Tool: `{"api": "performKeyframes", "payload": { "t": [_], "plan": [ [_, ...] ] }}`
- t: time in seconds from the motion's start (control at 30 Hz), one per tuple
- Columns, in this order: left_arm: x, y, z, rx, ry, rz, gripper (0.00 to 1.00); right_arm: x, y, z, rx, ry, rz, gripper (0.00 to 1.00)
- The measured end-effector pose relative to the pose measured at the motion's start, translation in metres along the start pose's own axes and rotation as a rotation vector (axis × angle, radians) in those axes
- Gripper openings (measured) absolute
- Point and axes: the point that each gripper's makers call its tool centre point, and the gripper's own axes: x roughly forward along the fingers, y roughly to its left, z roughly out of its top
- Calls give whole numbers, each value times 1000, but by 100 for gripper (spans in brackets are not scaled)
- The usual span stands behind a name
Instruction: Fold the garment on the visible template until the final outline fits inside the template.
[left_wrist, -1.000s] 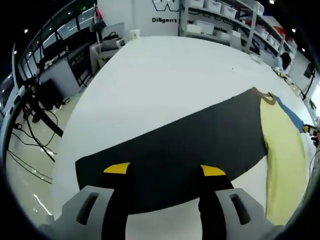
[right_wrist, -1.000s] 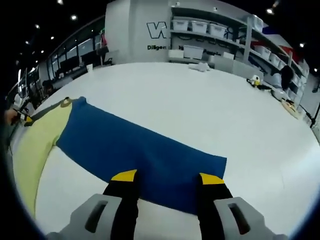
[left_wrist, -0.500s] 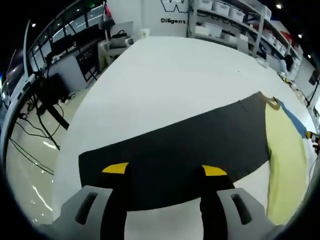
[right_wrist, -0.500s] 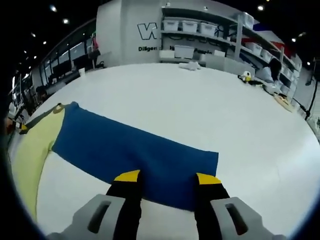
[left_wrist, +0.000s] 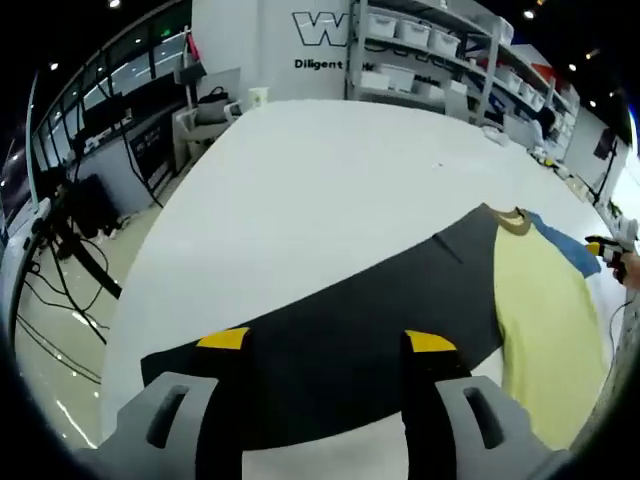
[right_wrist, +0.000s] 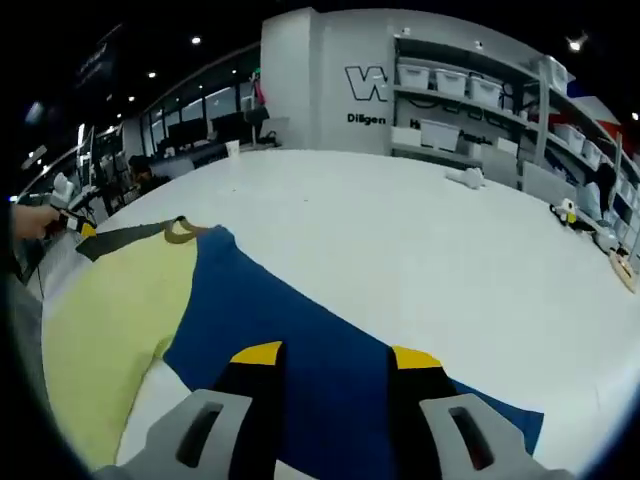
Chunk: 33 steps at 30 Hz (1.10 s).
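white worktable (left_wrist: 330, 170) extends wide. shelving with white storage bins (right_wrist: 470, 85) lines the rear wall. wall lettering (left_wrist: 320, 28) partly legible. black cables (left_wrist: 70, 300) trail across the glossy floor at left.

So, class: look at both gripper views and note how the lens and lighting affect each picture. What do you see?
Left gripper view: fisheye bends the white table edge into a curve; ceiling lights glare on the glossy floor. Right gripper view: shelves bow, the dark sleeve sits small at the edge, and the right gripper looks oversized and soft.
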Motion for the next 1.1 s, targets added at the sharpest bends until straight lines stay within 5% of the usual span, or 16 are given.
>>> {"api": "performKeyframes", "payload": {
  "t": [0.3,0.47,0.63,0.73,0.8,0.83,0.93,1.1],
  "plan": [
    [15,-25,-1,31,4,-50,62,63,80,30,-51,-2,146,22],
    [22,-22,-12,21,23,-51,61,87,86,37,-49,14,162,14],
    [25,-7,-24,-2,44,-25,61,95,80,25,-43,58,137,8],
    [23,3,-35,-34,70,8,60,96,62,25,-109,31,61,0],
    [19,17,-48,-98,90,40,55,93,53,22,-75,27,43,0],
    [18,20,-42,-117,42,56,49,92,47,22,-59,22,23,0],
    [15,28,-45,-121,23,62,42,88,36,21,-118,34,-43,0],
    [12,35,-46,-151,21,77,39,87,28,22,-63,31,-40,0]
  ]
}}
